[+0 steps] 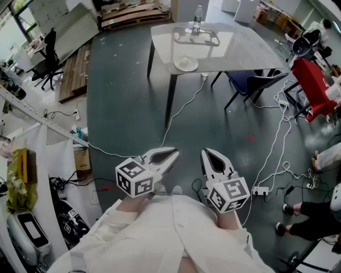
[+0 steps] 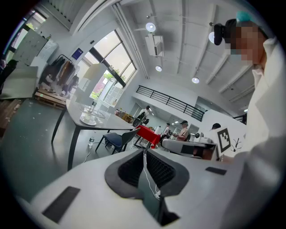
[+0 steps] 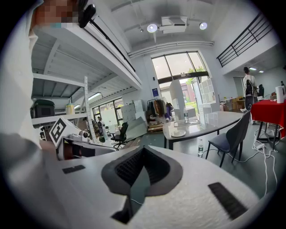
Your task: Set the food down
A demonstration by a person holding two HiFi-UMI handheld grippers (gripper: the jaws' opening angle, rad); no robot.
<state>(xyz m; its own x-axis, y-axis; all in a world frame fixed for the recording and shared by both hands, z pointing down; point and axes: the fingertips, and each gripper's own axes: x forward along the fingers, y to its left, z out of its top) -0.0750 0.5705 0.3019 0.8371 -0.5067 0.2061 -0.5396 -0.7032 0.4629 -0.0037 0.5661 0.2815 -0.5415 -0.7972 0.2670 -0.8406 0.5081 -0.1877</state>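
Left gripper (image 1: 171, 154): held in front of the body above the floor (image 1: 122, 106), jaws closed together, nothing between them. Plate (image 1: 186, 64): white, at the near edge of the table (image 1: 250, 48), well apart from both grippers. It possibly carries the food, but it is too small to tell. Tray (image 1: 196, 37) with an upright bottle (image 1: 197, 18): behind the plate. Right gripper (image 1: 208, 154): just beside the left, jaws closed, empty. Chair (image 1: 256, 82): under the table's right side.

floor (image 1: 128, 101): dark grey | table (image 1: 256, 48): pale | chair (image 1: 254, 82): blue, beside table | pallets (image 1: 133, 13): possibly wood, beyond table | windows (image 3: 178, 67): tall, behind table
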